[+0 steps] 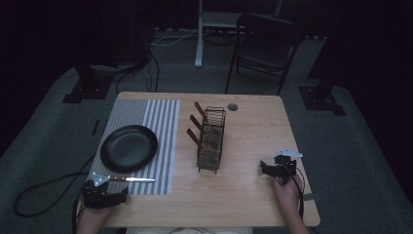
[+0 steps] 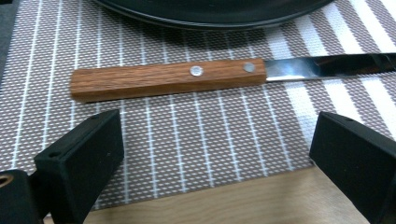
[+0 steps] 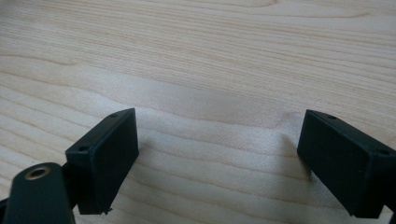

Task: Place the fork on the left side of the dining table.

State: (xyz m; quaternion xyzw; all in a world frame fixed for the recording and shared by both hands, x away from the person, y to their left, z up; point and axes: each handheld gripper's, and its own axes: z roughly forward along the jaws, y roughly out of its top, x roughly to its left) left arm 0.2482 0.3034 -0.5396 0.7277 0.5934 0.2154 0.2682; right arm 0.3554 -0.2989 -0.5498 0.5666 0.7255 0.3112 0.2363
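Reaching for the knife [image 2: 224, 73] looks like the step in hand: the left tool [image 2: 215, 158] sits spread wide just short of the wooden handle [image 2: 163, 78], jaws apart on either side and touching nothing. The knife lies flat on the striped placemat [image 2: 196, 140], parallel to the mat's near edge, between the black plate [image 2: 210, 11] and the tabletop [image 2: 196, 207] edge strip; in the high view it rests just in front of the plate [image 1: 129, 147], blade pointing toward the wire rack [image 1: 211, 140].

Judgement on doing it well: advance the left tool so the jaws straddle the handle near the two rivets, low to the mat, then close across the handle's narrow sides. Gripping the wood rather than the blade gives more friction and keeps the steel from slipping. The handle lies flush, so the jaws likely need to press slightly into the mat to get under its edges.

Right tool [image 3: 219, 154], also released and empty, hovers over bare tabletop [image 3: 196, 56], well apart from the knife, near the rack's right side in the high view [image 1: 278, 168].

Materials: handle is reddish-brown wood, squared, straight-grained, with two bright metal rivets. Blade is polished steel, reflective. Placemat is woven, brown-grey with thin white stripes, slightly textured. Plate is matte black, round, shallow-rimmed. Rack is dark wire, narrow and upright, with three more wooden handles leaning out of it. Tabletop is pale, smooth wood grain.
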